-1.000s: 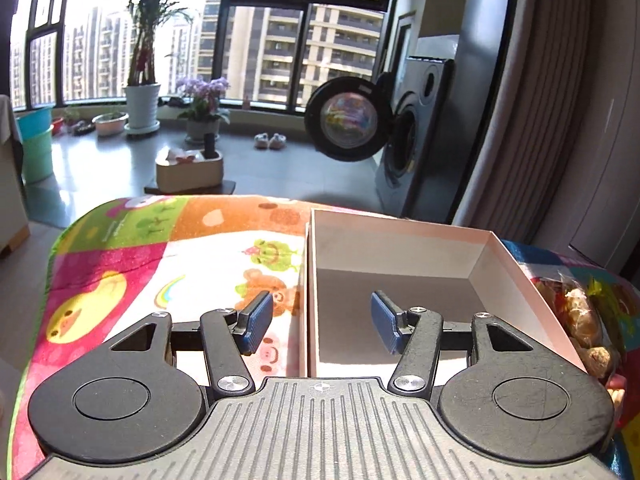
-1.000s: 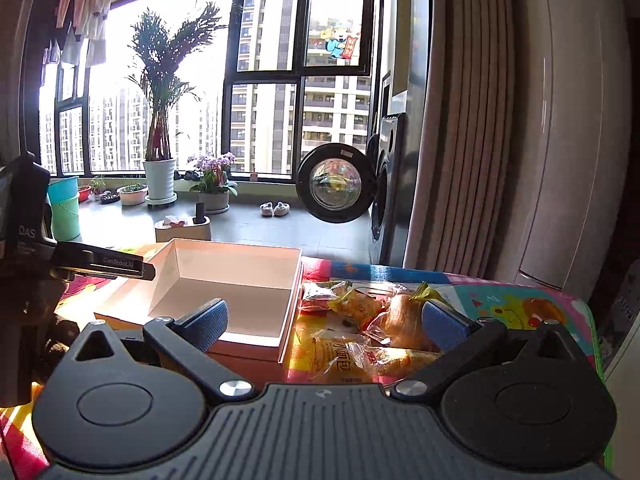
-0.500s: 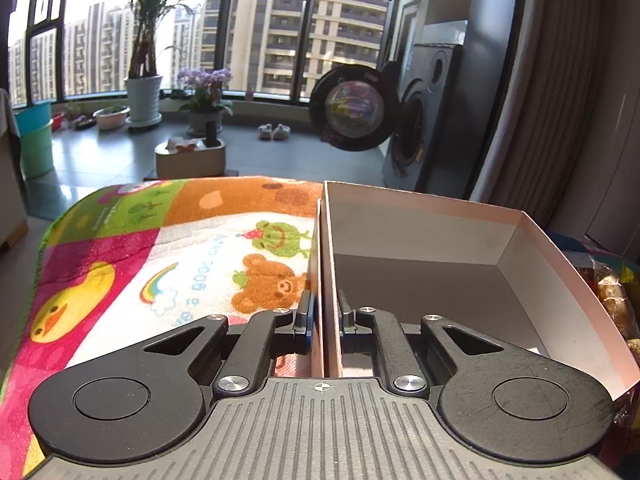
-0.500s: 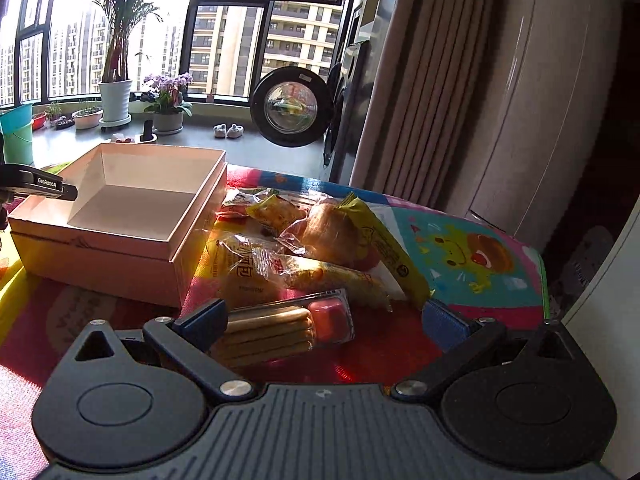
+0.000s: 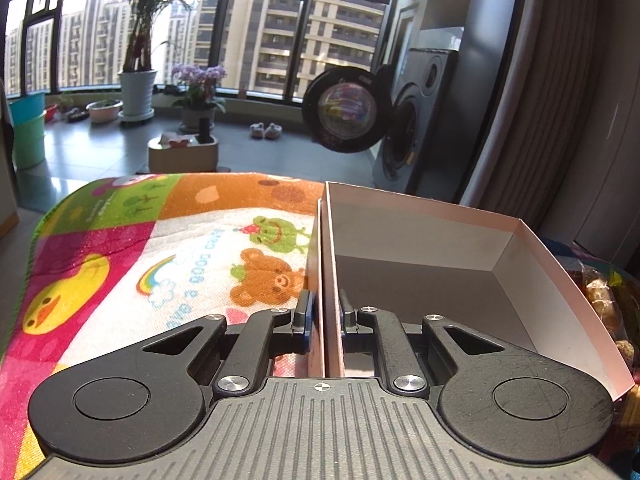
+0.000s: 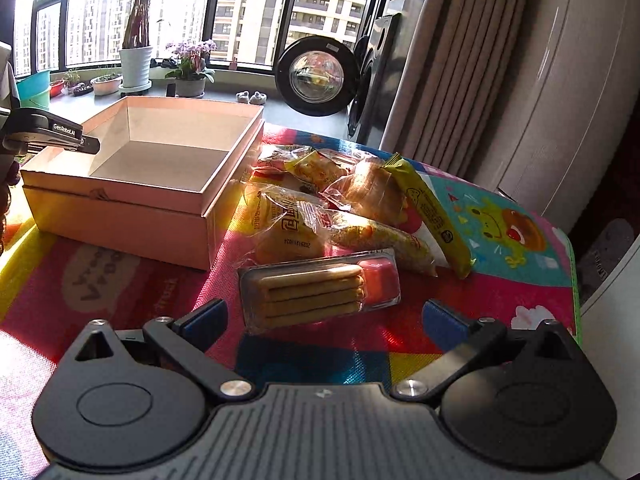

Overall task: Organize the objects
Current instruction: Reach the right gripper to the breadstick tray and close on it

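Note:
An open pink cardboard box (image 5: 420, 216) (image 6: 132, 204) sits on the colourful cartoon mat (image 5: 160, 248). My left gripper (image 5: 325, 316) is shut on the box's left wall, one finger outside and one inside; that gripper (image 6: 60, 138) shows at the box's far left edge in the right wrist view. Right of the box lies a pile of snack packets (image 6: 332, 200). Nearest is a clear tray of biscuit sticks with a pink dip cup (image 6: 320, 290). My right gripper (image 6: 324, 318) is open, its fingers spread on either side of the tray's near end.
A long yellow-green packet (image 6: 430, 212) leans on the pile's right side. A round bun in clear wrap (image 6: 286, 228) lies behind the biscuit tray. The mat's right edge (image 6: 574, 280) drops off beside a white cabinet. A washing machine with an open door (image 6: 320, 76) stands behind.
My left gripper closed on the box wall from open. My right gripper swung from the box over to the snacks, descended, and now straddles the biscuit tray.

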The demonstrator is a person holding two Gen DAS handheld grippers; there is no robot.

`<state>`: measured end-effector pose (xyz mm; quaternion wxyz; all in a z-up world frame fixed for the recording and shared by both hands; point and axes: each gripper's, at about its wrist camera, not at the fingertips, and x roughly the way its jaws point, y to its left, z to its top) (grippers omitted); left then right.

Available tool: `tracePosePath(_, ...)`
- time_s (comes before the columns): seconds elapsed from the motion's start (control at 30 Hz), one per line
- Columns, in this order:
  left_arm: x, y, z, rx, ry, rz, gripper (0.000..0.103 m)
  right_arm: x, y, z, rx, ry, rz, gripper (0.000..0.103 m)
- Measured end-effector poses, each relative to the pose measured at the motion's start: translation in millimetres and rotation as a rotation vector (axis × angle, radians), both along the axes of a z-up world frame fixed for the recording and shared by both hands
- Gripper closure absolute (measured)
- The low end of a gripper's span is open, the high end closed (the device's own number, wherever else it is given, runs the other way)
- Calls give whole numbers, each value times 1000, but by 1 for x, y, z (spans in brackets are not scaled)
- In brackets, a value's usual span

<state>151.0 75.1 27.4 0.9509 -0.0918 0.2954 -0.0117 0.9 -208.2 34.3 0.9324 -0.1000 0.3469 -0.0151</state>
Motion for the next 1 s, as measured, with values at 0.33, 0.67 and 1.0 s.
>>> tracePosePath(0.33,-1,-4,-2,38,-10,0,90,25,-14,-12,176,24,-113,0)
tracePosePath(0.67,-6,-5,3,54,-46,-2,91,46,-42,-21,358,94,-251,0)
tracePosePath(1.0,-7,-13,1,118,-39,-10,92,12,-81,-9,260,58,-338,0)
